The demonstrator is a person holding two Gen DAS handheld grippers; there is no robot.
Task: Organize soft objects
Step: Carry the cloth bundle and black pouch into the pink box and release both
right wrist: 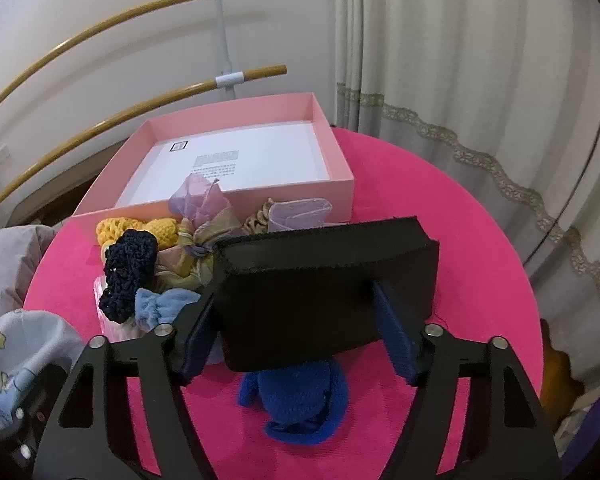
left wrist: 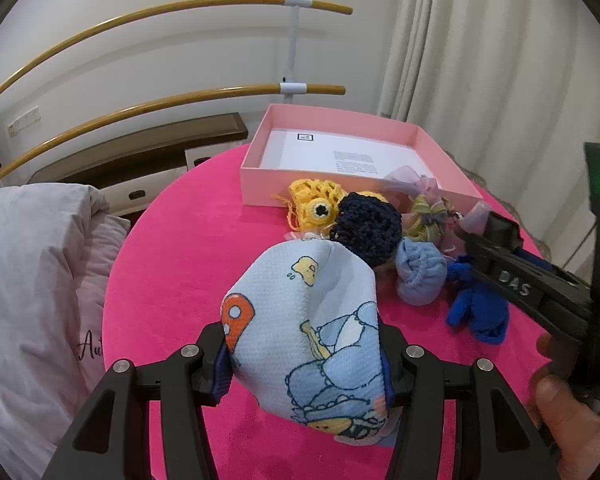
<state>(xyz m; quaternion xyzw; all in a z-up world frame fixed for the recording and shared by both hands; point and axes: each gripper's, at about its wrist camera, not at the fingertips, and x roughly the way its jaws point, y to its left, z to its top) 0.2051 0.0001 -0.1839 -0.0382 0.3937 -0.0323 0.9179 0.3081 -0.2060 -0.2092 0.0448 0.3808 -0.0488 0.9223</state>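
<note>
My left gripper [left wrist: 306,360] is shut on a pale blue cartoon-print cloth bundle [left wrist: 312,320], held above the pink round table [left wrist: 180,260]. My right gripper [right wrist: 300,304] is shut on a black soft block [right wrist: 324,292], which hides its fingertips; one pad [right wrist: 394,336] sinks into the block's right side. A royal blue knit piece [right wrist: 300,404] lies on the table right under that block. Behind it are a navy crochet piece [right wrist: 130,272], a yellow crochet piece [right wrist: 116,228], a light blue bow [right wrist: 164,304] and sheer scrunchies [right wrist: 204,204]. The pink box [right wrist: 340,196] holds only a white sheet.
A pale pillow [left wrist: 32,280] lies left of the table. Wooden rails [left wrist: 180,100] run along the wall behind, and a curtain [right wrist: 480,120] hangs at the right. A person's hand [left wrist: 568,412] grasps the right gripper's handle. The table [right wrist: 440,208] shows bare pink to the right of the box.
</note>
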